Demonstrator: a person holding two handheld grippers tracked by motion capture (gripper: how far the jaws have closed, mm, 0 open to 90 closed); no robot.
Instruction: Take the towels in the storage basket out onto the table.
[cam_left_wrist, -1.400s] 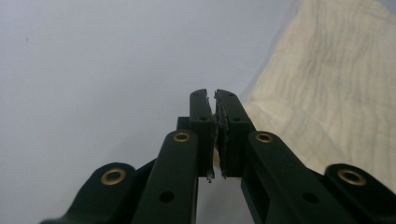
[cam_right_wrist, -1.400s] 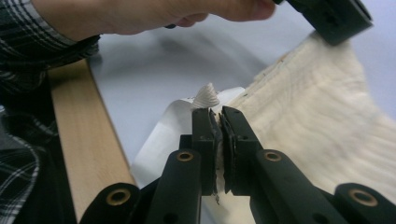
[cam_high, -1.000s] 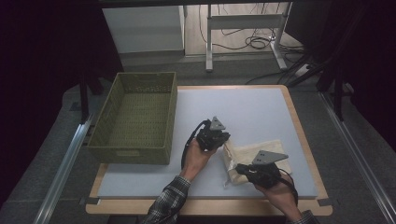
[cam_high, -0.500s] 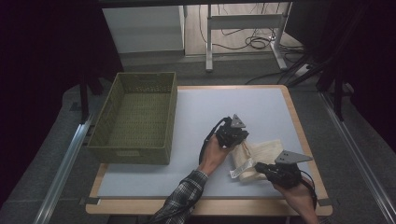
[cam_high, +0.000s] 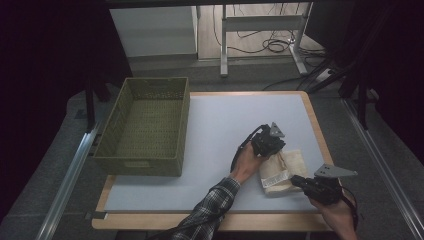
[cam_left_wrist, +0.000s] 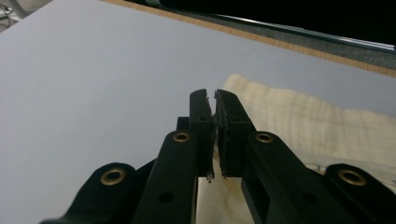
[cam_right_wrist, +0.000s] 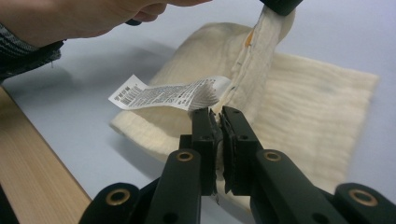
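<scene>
Two edges of the soft, light, floppy cream cloth (cam_high: 285, 170), stretched between the grippers on the surface (cam_high: 210, 130), are pinched by the closed left gripper (cam_high: 274, 148) and right gripper (cam_right_wrist: 218, 113), hems being best held.

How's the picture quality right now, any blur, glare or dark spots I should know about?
High view: dim, surroundings black, table evenly lit, no glare. Left gripper view: jaws sharp, cloth behind them soft. Right gripper view: the cloth's label readable as print, hand at top slightly blurred.
</scene>
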